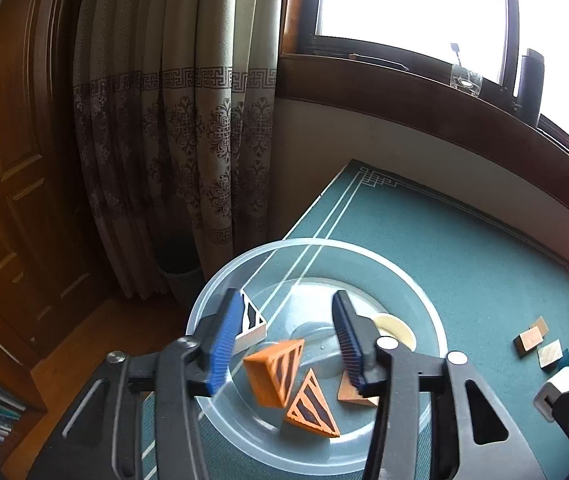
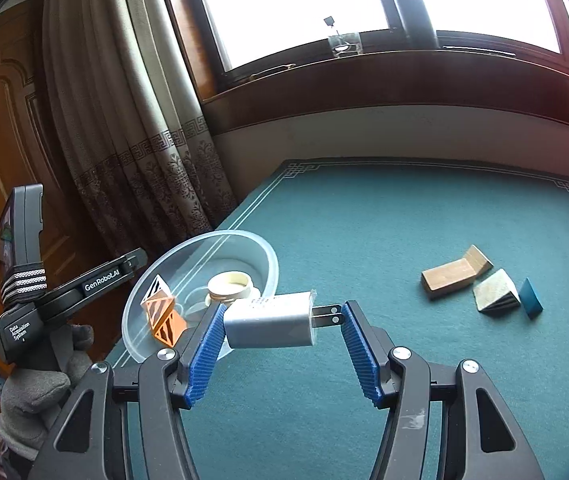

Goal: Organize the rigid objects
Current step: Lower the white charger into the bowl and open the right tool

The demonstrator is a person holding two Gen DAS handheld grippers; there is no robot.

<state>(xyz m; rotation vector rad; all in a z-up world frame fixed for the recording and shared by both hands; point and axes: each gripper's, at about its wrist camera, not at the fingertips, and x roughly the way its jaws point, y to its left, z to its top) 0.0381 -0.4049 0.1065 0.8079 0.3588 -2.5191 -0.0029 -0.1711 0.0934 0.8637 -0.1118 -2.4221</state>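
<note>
My right gripper [image 2: 280, 330] holds a charger [image 2: 270, 320], jaws clamped end to end. Left gripper [image 1: 288, 344] jaws apart above the bowl [image 1: 424, 304]; an orange wedge [image 1: 274, 372] sits between them.

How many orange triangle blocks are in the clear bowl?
2. One orange block is blurred, below the open left gripper; the other orange block lies on the bowl bottom beside it. More may be hidden.

teal cloth [image 2: 404, 220], orange black-striped wedges [image 1: 312, 408], white charger [image 2: 272, 320], clear bowl [image 2: 132, 320]
</note>
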